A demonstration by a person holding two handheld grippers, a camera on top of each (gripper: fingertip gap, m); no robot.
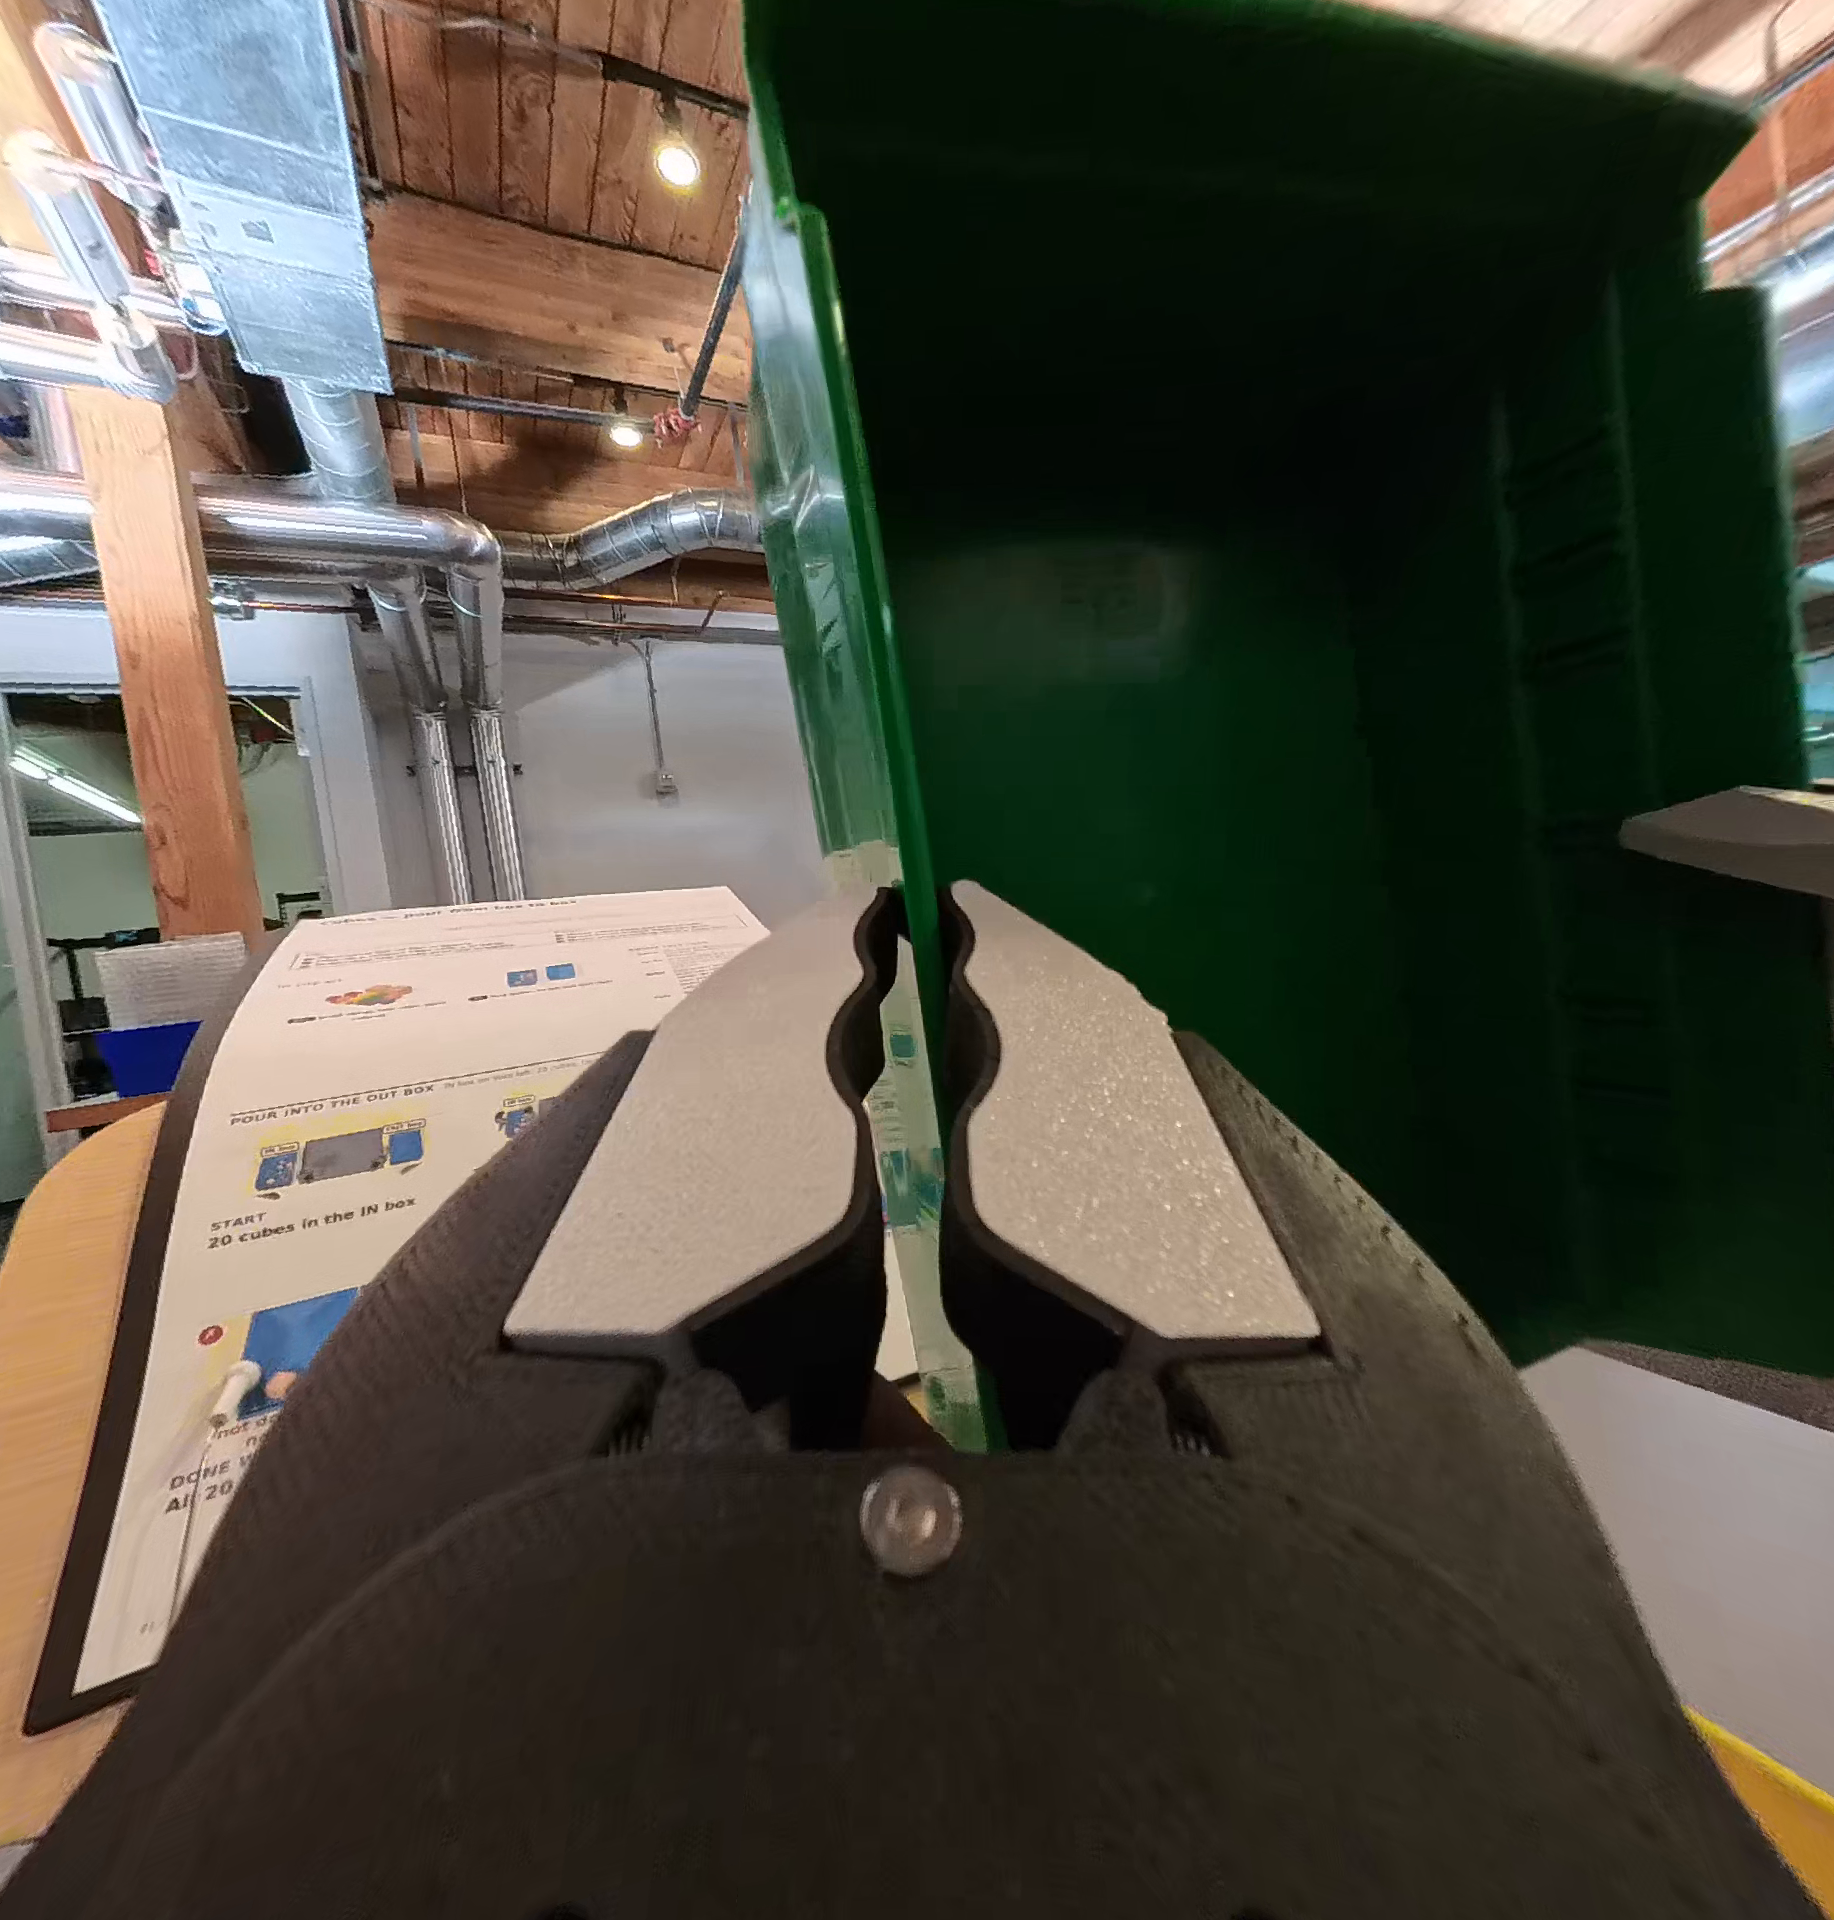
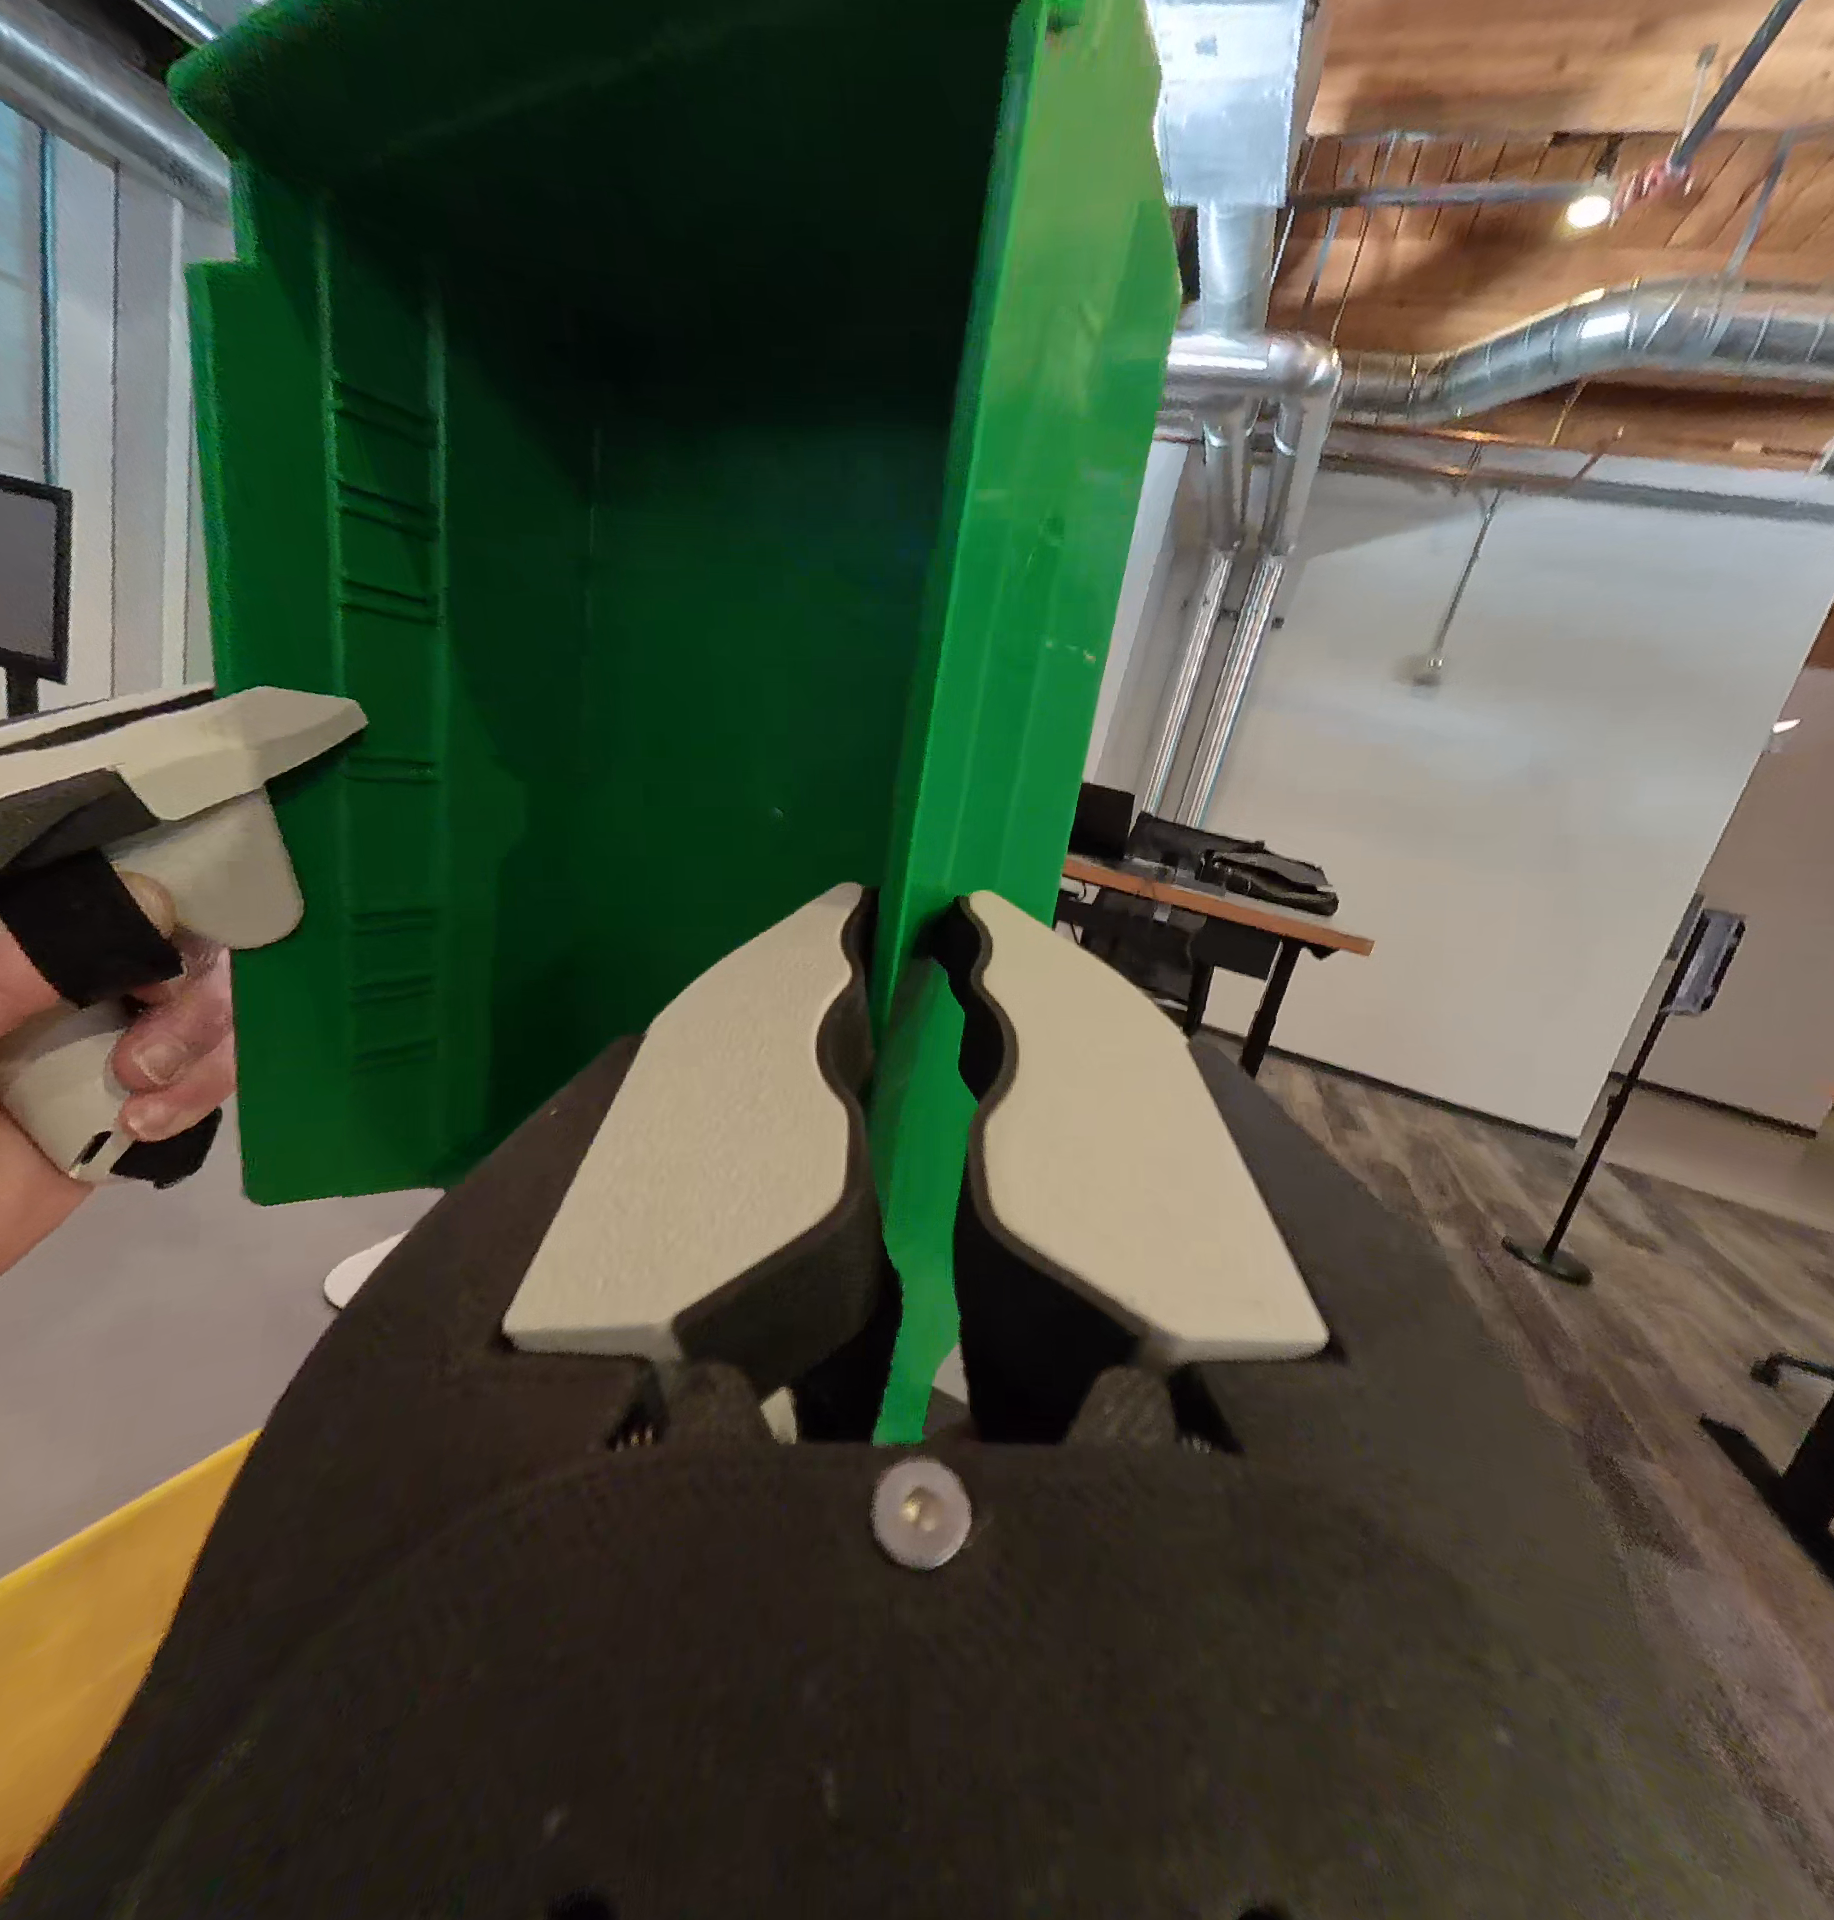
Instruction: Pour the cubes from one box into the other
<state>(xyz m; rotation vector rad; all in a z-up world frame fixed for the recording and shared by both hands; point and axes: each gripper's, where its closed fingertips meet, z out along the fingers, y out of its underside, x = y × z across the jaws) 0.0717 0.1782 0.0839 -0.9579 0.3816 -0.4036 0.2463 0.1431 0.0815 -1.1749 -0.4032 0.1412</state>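
The stiff, seemingly light green plastic bin [image 2: 684, 623] is pinched by its thin opposite side walls between the left gripper [image 1: 923, 914] and right gripper [image 2: 908, 925], where slipping seems possible.

This is an open-plan office or lab in a converted industrial building. Overhead runs an exposed wooden plank ceiling [image 1: 539, 270] on a timber post [image 1: 175, 665], with bare silver ventilation ducts [image 2: 1578, 343] and spot lamps [image 1: 676, 163] hung from a track. White partition walls [image 2: 1495, 748] divide the room, and a glazed partition [image 1: 19, 914] stands at the far left. The floor is grey wood-look planking [image 2: 1515, 1309]. A desk [image 2: 1235, 925] across the room carries dark bags, and a dark monitor [image 2: 9, 582] stands by a window. A printed instruction sheet [image 1: 393, 1122] in a black frame lies on the light wooden worktop [image 1: 30, 1434], which suggests a set-up for recorded handling trials.
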